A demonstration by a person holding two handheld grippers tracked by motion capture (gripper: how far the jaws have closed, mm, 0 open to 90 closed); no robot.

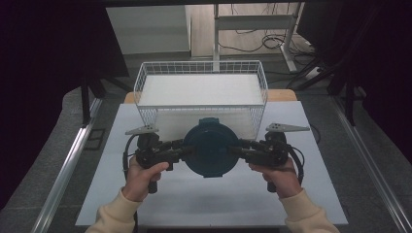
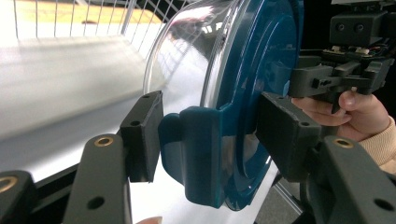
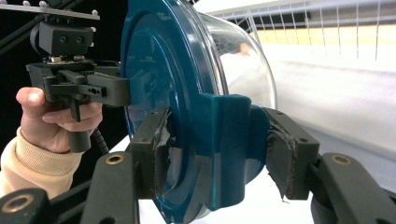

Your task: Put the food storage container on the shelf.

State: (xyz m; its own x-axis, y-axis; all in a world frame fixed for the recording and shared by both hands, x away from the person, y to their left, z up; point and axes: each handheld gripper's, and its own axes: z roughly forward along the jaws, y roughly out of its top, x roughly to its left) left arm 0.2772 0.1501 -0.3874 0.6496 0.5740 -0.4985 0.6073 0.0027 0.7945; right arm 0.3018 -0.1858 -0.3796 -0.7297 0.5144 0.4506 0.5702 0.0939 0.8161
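Roughly midway: left gripper [image 1: 187, 151] and right gripper [image 1: 233, 151] each clamp a side tab of the teal-lidded clear bowl [image 1: 210, 148], held off the white table [image 1: 194, 199] near its middle, just before the wire basket [image 1: 201, 80] at the far edge. Left to do, prob. lowering it in. Dark room w/ cables on the floor.

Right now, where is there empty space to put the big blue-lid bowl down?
The wire basket has a bare white floor with nothing in it. The white table is also bare in front, between the person's sleeves and the near edge, and along both sides. It is crowded in the middle, where the left gripper and right gripper clamp the bowl just before the basket.
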